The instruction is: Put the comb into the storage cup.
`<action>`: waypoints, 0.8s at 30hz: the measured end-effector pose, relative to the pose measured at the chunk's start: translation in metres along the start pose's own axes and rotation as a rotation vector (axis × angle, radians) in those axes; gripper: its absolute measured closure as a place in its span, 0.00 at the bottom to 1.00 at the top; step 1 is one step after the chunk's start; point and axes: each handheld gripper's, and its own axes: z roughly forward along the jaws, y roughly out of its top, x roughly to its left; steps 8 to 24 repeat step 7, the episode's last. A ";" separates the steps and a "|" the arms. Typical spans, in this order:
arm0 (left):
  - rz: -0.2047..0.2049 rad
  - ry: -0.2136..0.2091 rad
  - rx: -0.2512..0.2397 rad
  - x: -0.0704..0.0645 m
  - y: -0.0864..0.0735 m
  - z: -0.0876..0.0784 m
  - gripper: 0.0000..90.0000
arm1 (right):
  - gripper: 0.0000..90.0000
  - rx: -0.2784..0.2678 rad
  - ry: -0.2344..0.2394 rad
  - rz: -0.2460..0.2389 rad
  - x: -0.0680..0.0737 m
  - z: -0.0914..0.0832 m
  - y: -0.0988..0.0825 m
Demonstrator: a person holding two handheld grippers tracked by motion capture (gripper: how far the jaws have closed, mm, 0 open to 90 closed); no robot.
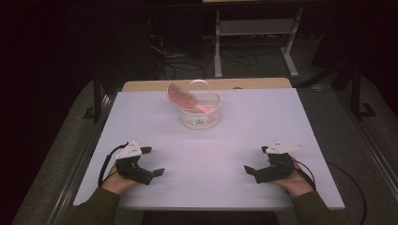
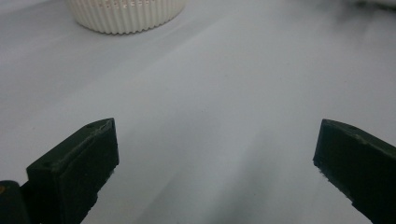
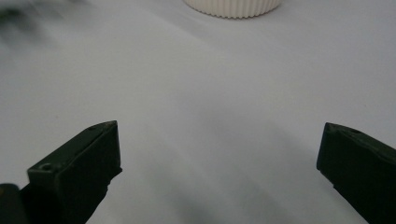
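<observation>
Nearest the high camera, two sleeved forearms come in from the bottom edge, cut off at the cuffs. On the left, the left gripper (image 1: 149,161) rests low on the white table (image 1: 234,140) with its jaws spread wide and nothing between them; its own view shows bare tabletop in the gap. Ahead of those fingertips and well apart stands the white ribbed basket (image 1: 200,115), with a pink hairbrush (image 1: 182,97) leaning in it, head up over the rim and handle partly hidden inside. Both gripper views cut the basket (image 2: 125,16) off at the top, so the brush cannot be made out there. On the right, the right gripper (image 1: 256,161) likewise rests with jaws spread and empty, the basket (image 3: 232,7) far ahead. Cables and a metal stand lie dim beyond the table.
</observation>
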 end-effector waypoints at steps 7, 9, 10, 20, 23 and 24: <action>0.005 0.004 0.007 -0.001 0.001 0.001 0.00 | 0.00 0.004 -0.002 0.003 -0.001 0.001 -0.001; 0.005 0.004 0.007 -0.001 0.001 0.001 0.00 | 0.00 0.004 -0.002 0.003 -0.001 0.001 -0.001; 0.005 0.004 0.007 -0.001 0.001 0.001 0.00 | 0.00 0.004 -0.002 0.003 -0.001 0.001 -0.001; 0.005 0.004 0.007 -0.001 0.001 0.001 0.00 | 0.00 0.004 -0.002 0.003 -0.001 0.001 -0.001; 0.005 0.004 0.007 -0.001 0.001 0.001 0.00 | 0.00 0.004 -0.002 0.003 -0.001 0.001 -0.001; 0.005 0.004 0.007 -0.001 0.001 0.001 0.00 | 0.00 0.004 -0.002 0.003 -0.001 0.001 -0.001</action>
